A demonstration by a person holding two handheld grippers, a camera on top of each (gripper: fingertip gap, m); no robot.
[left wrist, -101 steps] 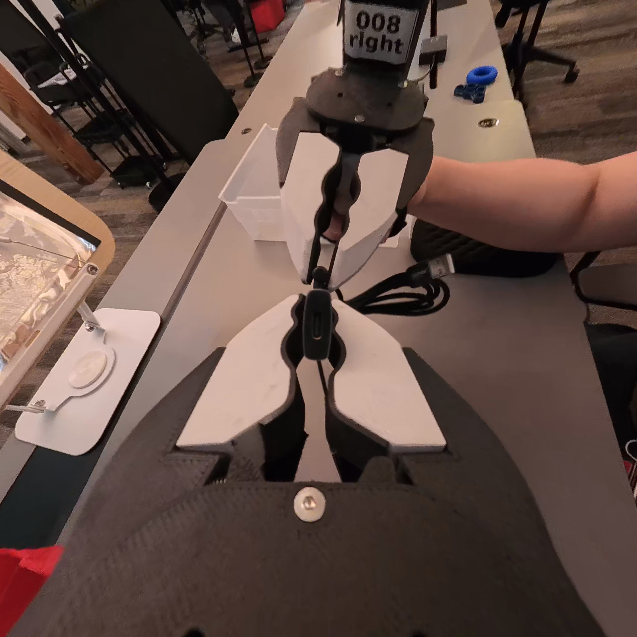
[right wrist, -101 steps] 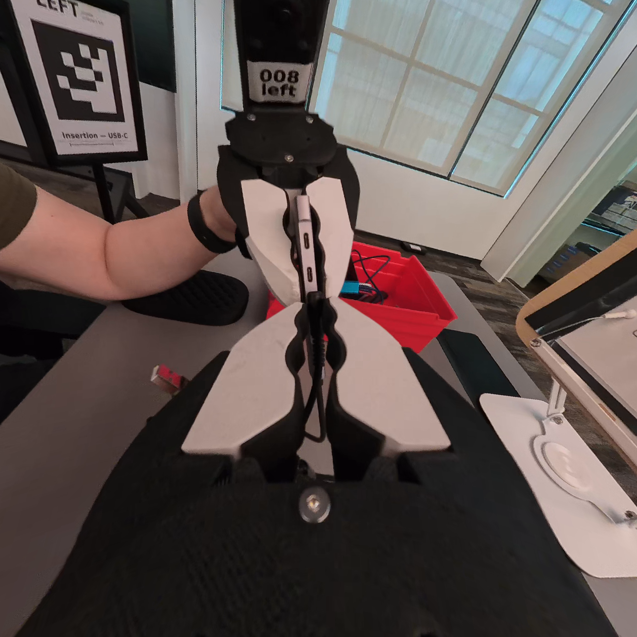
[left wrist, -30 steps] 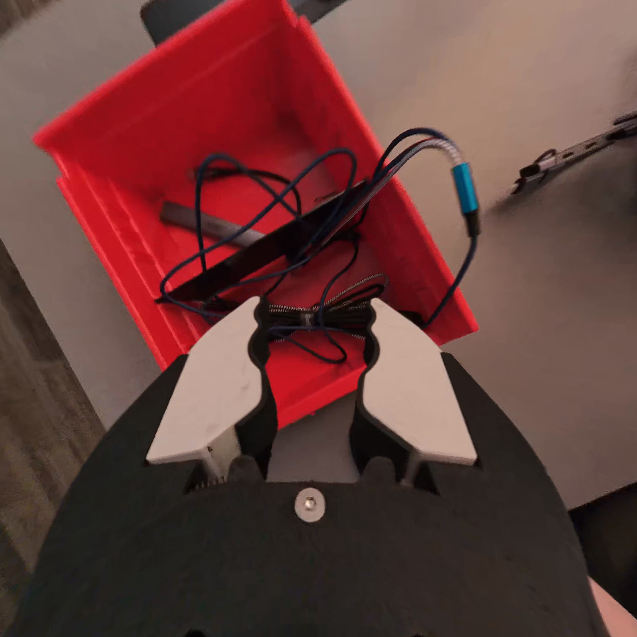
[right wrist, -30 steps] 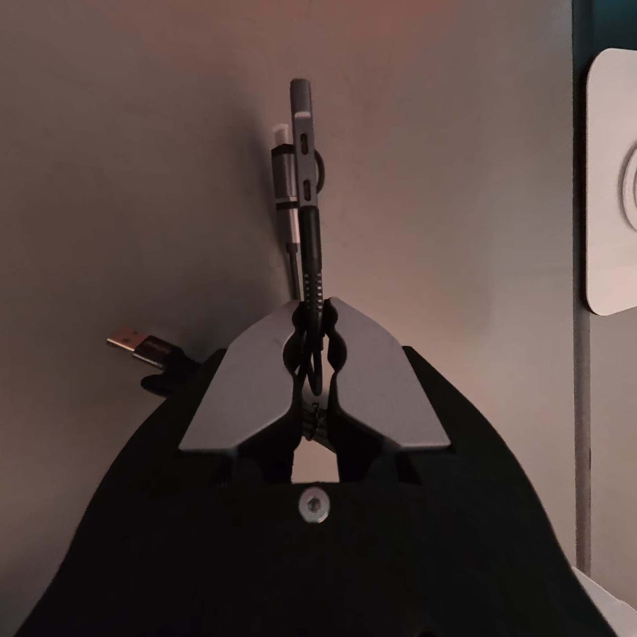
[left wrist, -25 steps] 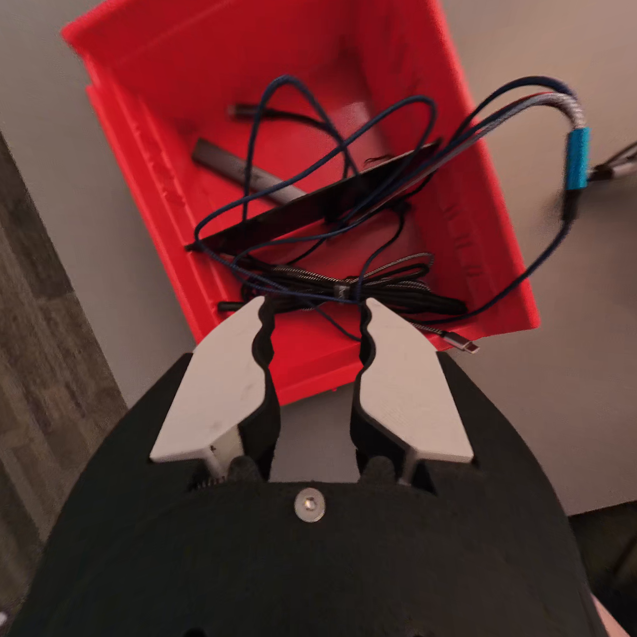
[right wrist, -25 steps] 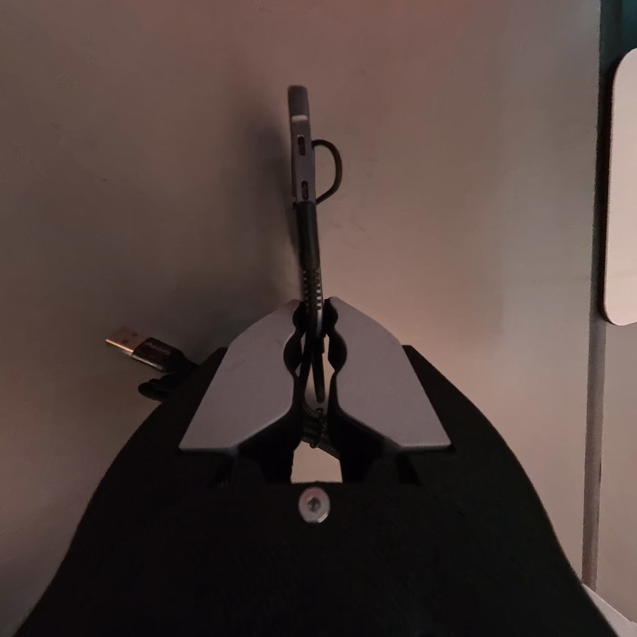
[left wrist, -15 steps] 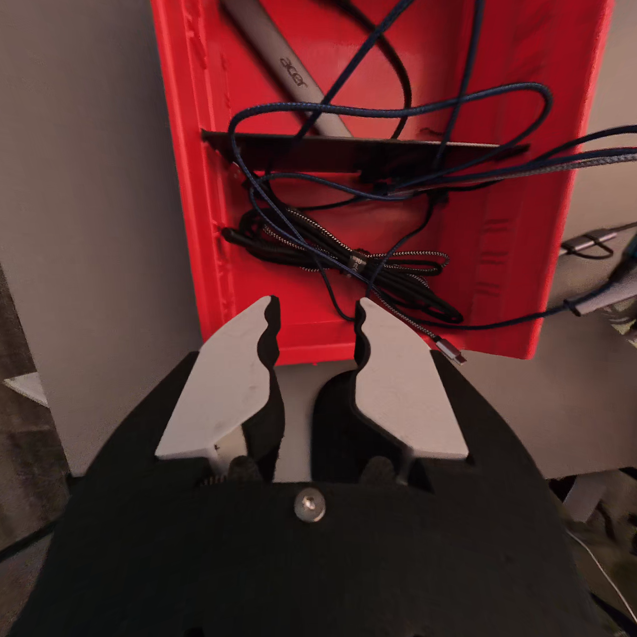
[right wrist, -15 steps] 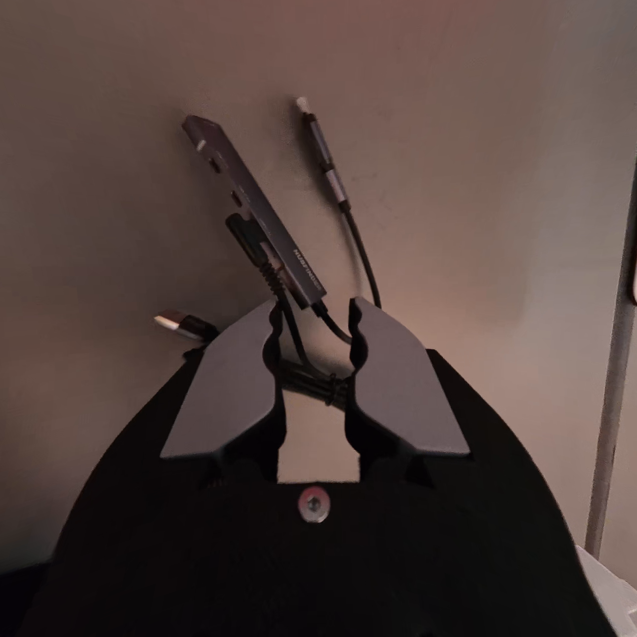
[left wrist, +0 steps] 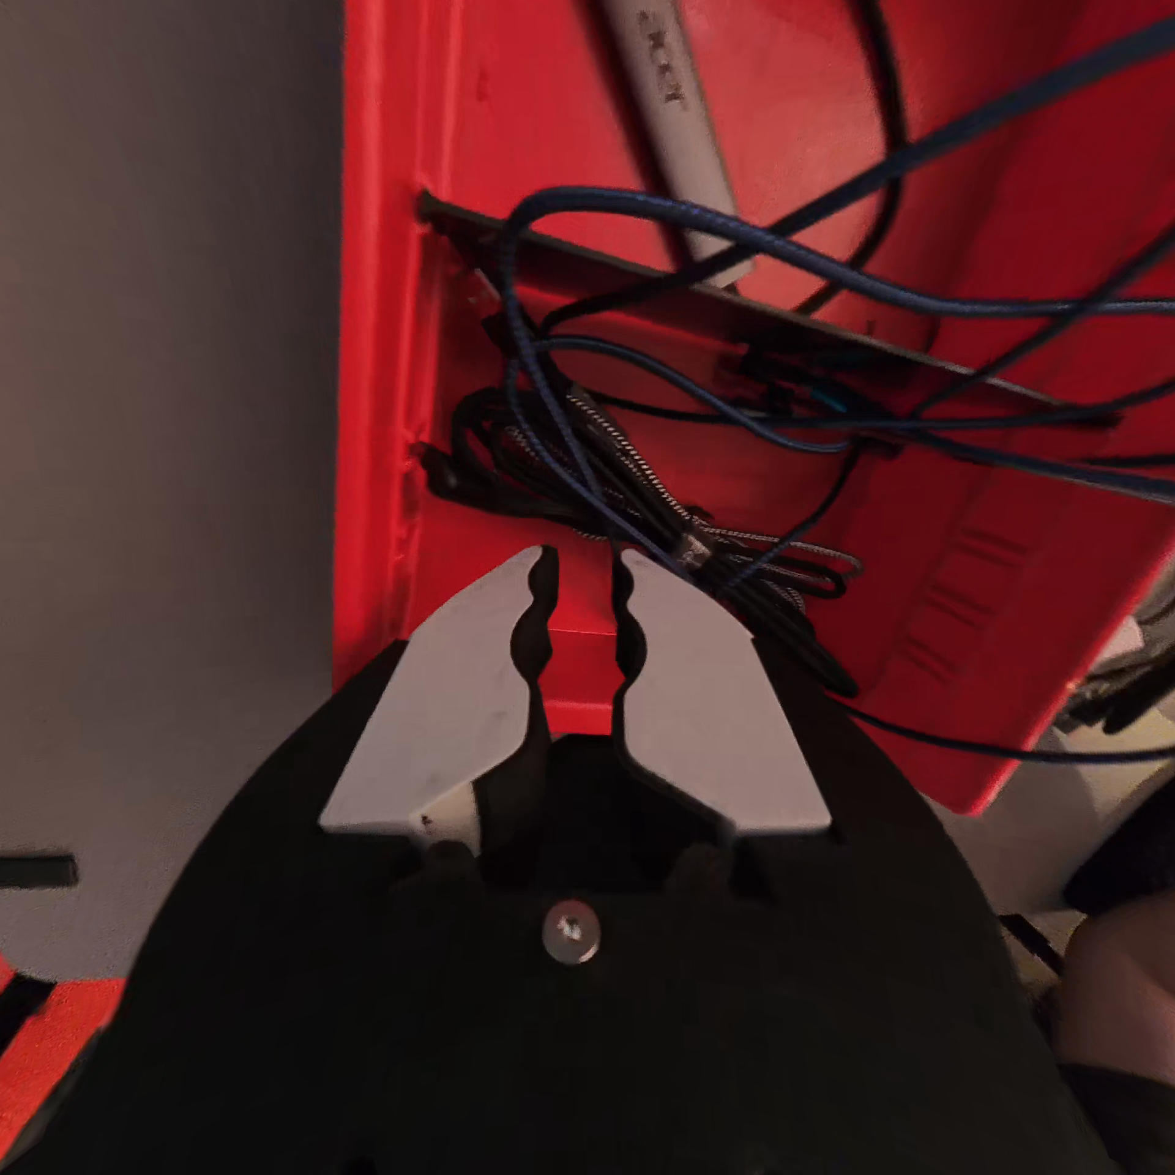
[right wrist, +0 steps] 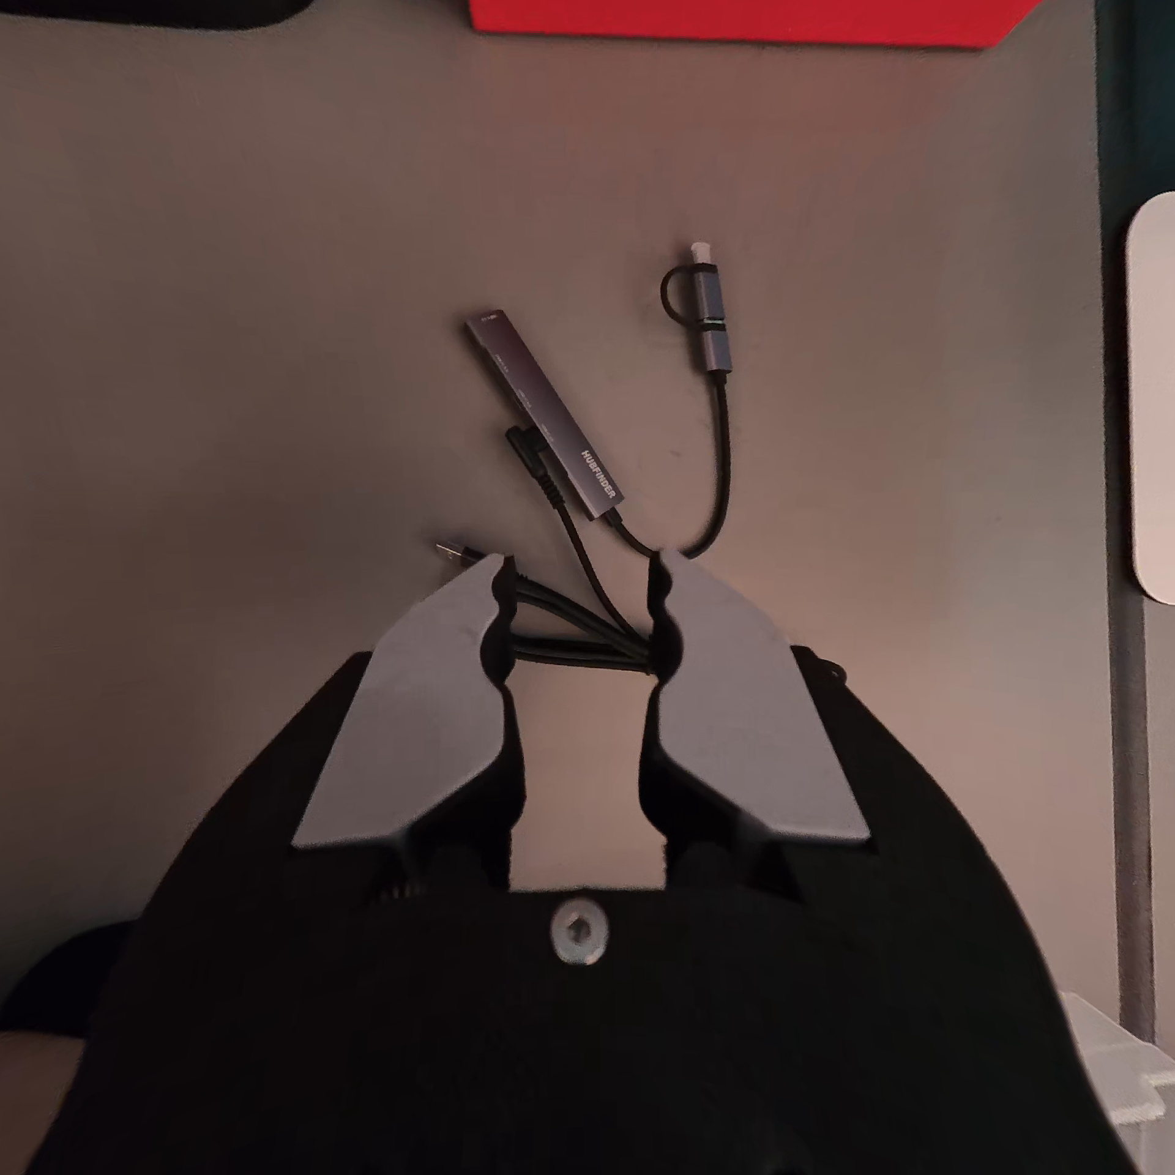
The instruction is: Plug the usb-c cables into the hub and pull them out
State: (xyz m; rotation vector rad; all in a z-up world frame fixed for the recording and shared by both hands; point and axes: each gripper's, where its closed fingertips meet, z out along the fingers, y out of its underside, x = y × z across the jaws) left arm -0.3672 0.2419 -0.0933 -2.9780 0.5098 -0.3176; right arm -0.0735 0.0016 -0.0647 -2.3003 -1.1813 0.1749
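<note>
In the right wrist view a slim grey hub [right wrist: 543, 413] lies flat on the grey table. A black angled plug [right wrist: 526, 445] sits in its side, and the hub's own lead ends in a grey adapter plug [right wrist: 712, 318]. My right gripper [right wrist: 578, 559] is open above a tied black cable bundle [right wrist: 572, 648]; a USB-A plug [right wrist: 451, 550] lies by the left finger. My left gripper [left wrist: 585, 559] hovers over the red bin [left wrist: 394, 318], jaws narrowly apart and empty. A tied braided cable bundle [left wrist: 699, 547] lies beside its right fingertip.
Blue braided cables [left wrist: 699, 216] loop across the bin over a black strip [left wrist: 826, 343] and a pale grey bar [left wrist: 674, 127]. The bin's edge [right wrist: 731, 19] shows at the top of the right wrist view. A white object [right wrist: 1157, 407] lies past the table's right edge. Tip to tip, the grippers are about 40 cm apart. The USB-A plug [right wrist: 451, 550] sits 10 cm or so from the ends of my right fingers. Seen from the left wrist view [left wrist: 1063, 721] as well.
My right gripper opened, let go of the cable and pulled back; the hub now lies flat on the table. My left gripper moved lower over the bin's corner and its jaws narrowed.
</note>
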